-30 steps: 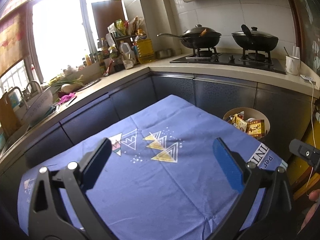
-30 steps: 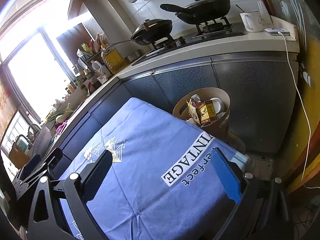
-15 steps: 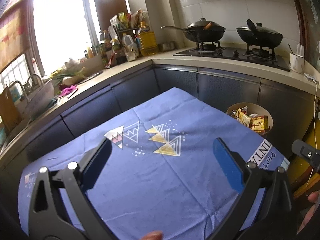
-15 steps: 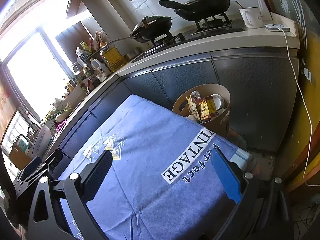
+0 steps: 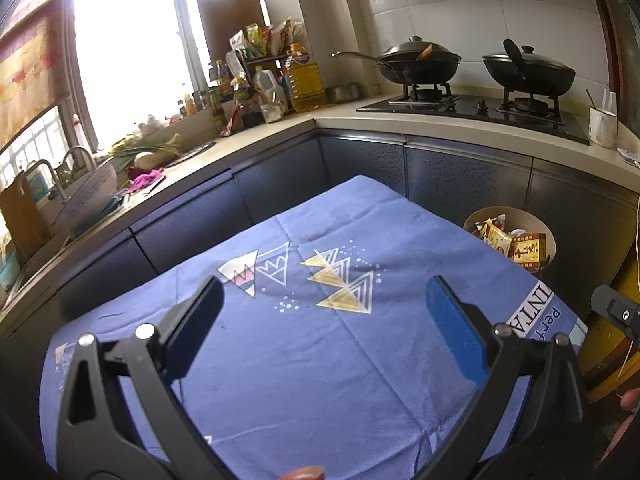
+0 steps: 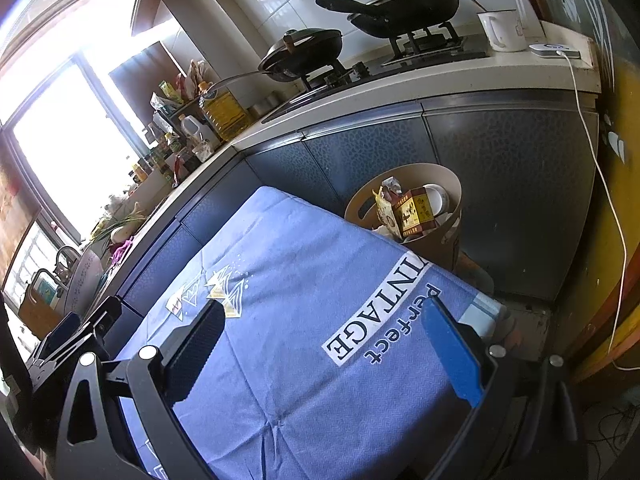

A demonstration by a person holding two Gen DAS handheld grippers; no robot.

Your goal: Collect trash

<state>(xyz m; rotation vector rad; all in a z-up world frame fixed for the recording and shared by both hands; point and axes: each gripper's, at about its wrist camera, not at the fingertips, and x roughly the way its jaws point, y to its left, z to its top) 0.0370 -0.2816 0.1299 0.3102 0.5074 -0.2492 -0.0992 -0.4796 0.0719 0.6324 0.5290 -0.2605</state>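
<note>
A tan round trash bin [image 5: 548, 236] stands on the floor past the table's far right corner, also in the right wrist view [image 6: 436, 240]. It holds a red-and-yellow box [image 6: 414, 212], a yellow packet [image 5: 496, 236] and white items. My left gripper [image 5: 324, 328] is open and empty above the blue cloth on the table [image 5: 320, 360]. My right gripper [image 6: 324, 344] is open and empty above the cloth's right part [image 6: 304, 280]. No loose trash shows on the cloth.
Dark cabinets and a pale counter [image 5: 440, 126] wrap round the far side. Two black woks [image 5: 420, 64] sit on the stove. Bottles and an oil jug [image 5: 304, 80] crowd the corner. A sink [image 5: 80, 200] is at left. A white cable [image 6: 600, 180] hangs at right.
Both grippers stay open and empty. The left wrist view has tilted up slightly, so the table and bin sit lower in frame. The right view has barely shifted.
</note>
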